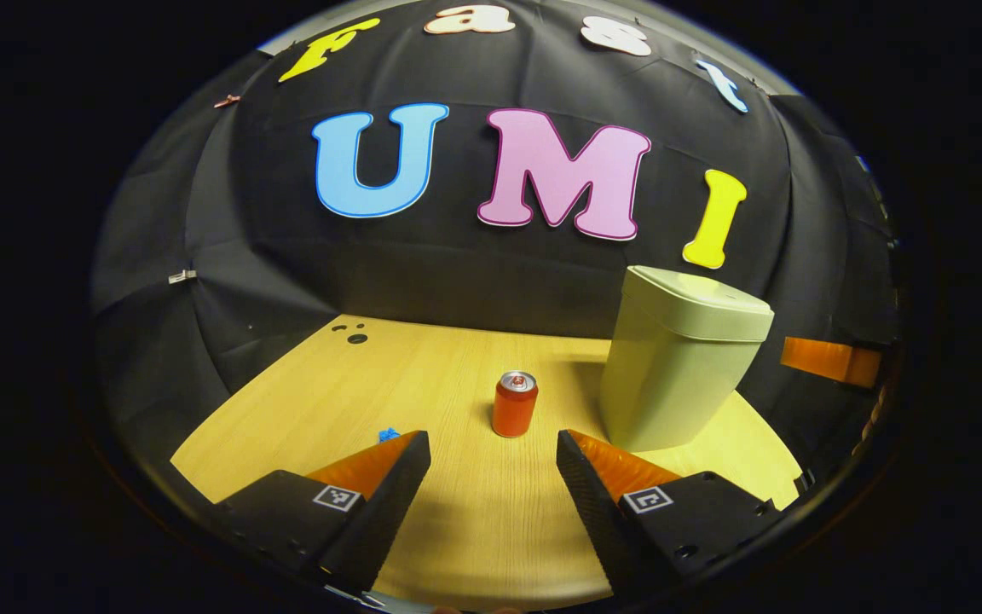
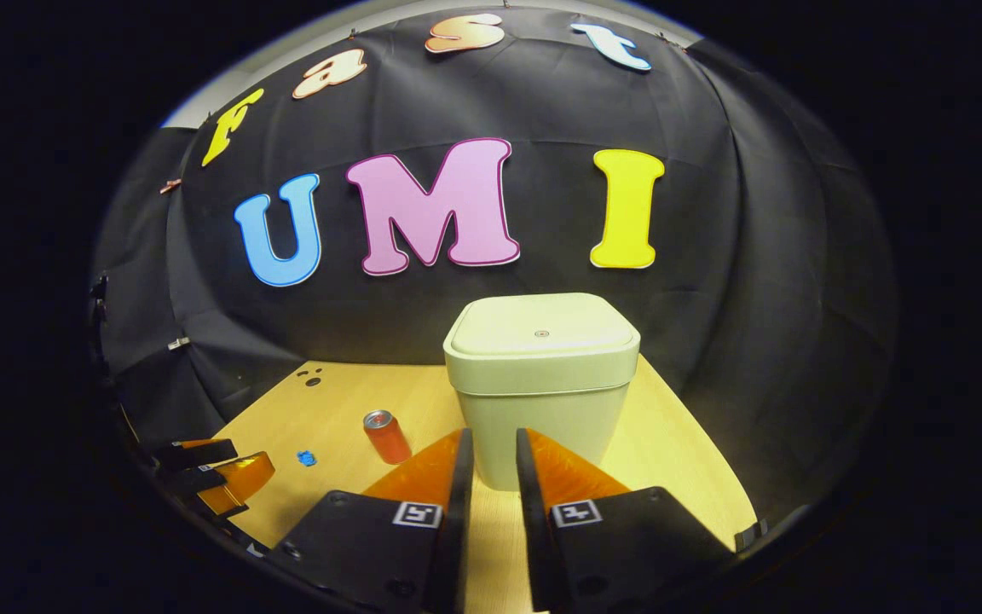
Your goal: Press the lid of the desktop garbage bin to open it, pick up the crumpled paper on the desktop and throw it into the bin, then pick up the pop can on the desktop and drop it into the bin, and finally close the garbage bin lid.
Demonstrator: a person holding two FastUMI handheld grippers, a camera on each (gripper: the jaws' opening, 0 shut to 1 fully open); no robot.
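Two grippers hover over a wooden table (image 1: 457,529). Left gripper (image 1: 493,448) fingers spread wide, empty, with the can (image 1: 514,404) upright just beyond them. Right gripper (image 2: 491,443) fingers nearly together, empty, before the lidded bin (image 2: 540,375).

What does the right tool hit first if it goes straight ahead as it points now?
Most likely the front wall of the garbage bin, which stands dead ahead of the right tool with its lid down. Only bare desktop lies between; the gap is hard to judge.
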